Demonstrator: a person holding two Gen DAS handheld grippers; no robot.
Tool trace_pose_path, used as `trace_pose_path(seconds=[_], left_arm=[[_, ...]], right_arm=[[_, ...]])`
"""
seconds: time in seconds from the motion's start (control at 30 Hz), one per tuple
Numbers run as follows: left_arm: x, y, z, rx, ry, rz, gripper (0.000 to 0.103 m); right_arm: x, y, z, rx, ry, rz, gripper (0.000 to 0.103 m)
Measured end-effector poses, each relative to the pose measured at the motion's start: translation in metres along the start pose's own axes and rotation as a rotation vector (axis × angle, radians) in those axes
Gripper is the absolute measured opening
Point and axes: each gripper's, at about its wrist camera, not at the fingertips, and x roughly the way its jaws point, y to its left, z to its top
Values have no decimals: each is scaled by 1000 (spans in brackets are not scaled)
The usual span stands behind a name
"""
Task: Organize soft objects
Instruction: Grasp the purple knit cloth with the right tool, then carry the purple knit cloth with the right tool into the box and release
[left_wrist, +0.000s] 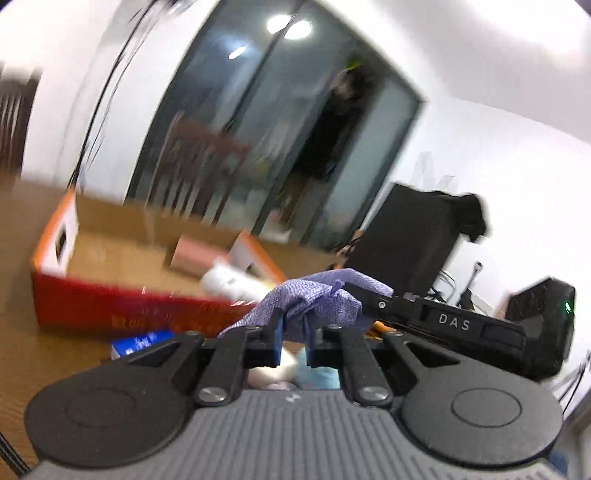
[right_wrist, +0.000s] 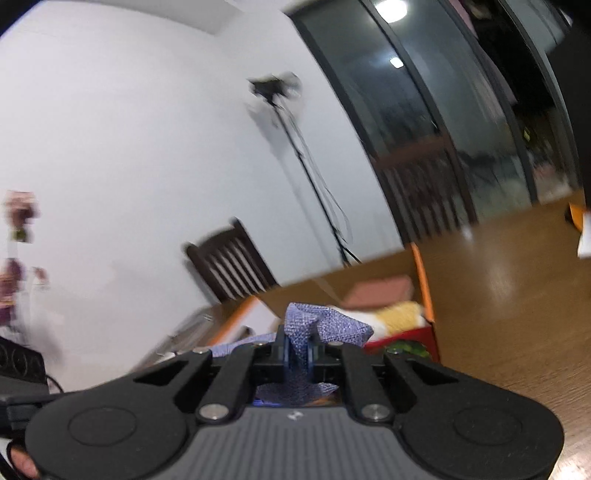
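Note:
A purple woven cloth (left_wrist: 314, 299) is lifted off the wooden table, pinched at two places. My left gripper (left_wrist: 293, 334) is shut on one bunched edge of it. My right gripper (right_wrist: 300, 349) is shut on another fold of the purple cloth (right_wrist: 325, 325), and its black body reaches in from the right of the left wrist view. Behind the cloth stands an open red and orange cardboard box (left_wrist: 122, 306) holding a pink item (left_wrist: 194, 254) and a white soft thing (left_wrist: 225, 282). The right wrist view shows the same box (right_wrist: 424, 291) with a yellow soft item (right_wrist: 400, 314) inside.
A blue packet (left_wrist: 142, 341) lies on the wooden table (left_wrist: 48, 354) in front of the box. Pale soft items (left_wrist: 284, 373) lie under the left gripper. A black monitor (left_wrist: 410, 240) stands at the back right. A dark chair (right_wrist: 232, 262) and a tripod stand (right_wrist: 314, 177) are behind the table.

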Motion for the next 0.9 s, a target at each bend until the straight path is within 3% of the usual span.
trace_pose_path(seconds=[0.07, 0.17, 0.2, 0.23, 0.27, 0.3, 0.33, 0.47, 0.57, 0.63, 0.8, 0.83, 0.87, 0.9], left_arm=[[-33, -18, -15, 99, -23, 12, 12], [-62, -29, -60, 163, 28, 37, 13], [-67, -27, -81, 157, 50, 38, 18], [-72, -25, -97, 150, 67, 45, 36], [-78, -22, -113, 131, 96, 59, 46], [-87, -17, -123, 95, 115, 63, 47], [-95, -13, -131, 47, 116, 53, 49], [-109, 2, -140, -149, 92, 43, 56], [-103, -7, -142, -109, 100, 93, 60], [-106, -9, -146, -72, 115, 84, 66], [-113, -2, -154, -120, 179, 57, 67], [-116, 1, -156, -132, 194, 36, 62], [-117, 2, -156, -144, 213, 13, 49], [-115, 2, -156, -152, 232, -6, 43]], right_arm=[[-33, 15, -13, -18, -15, 39, 10], [-62, 23, -51, -23, 53, 59, 15], [-68, 26, -69, -45, 94, 53, 16], [-73, 29, -89, -87, 140, 37, 20], [-78, 31, -105, -114, 179, 8, 25], [-84, 32, -114, -122, 198, -6, 39], [-93, 32, -122, -123, 201, -12, 44], [-113, 25, -126, -72, 166, -31, 54], [-112, 32, -133, -97, 193, -60, 54], [-115, 35, -136, -115, 197, -54, 54], [-131, 29, -150, -70, 197, -35, 54], [-133, 25, -152, -56, 208, -41, 55], [-133, 23, -152, -45, 217, -45, 54], [-133, 21, -153, -42, 224, -46, 54]])
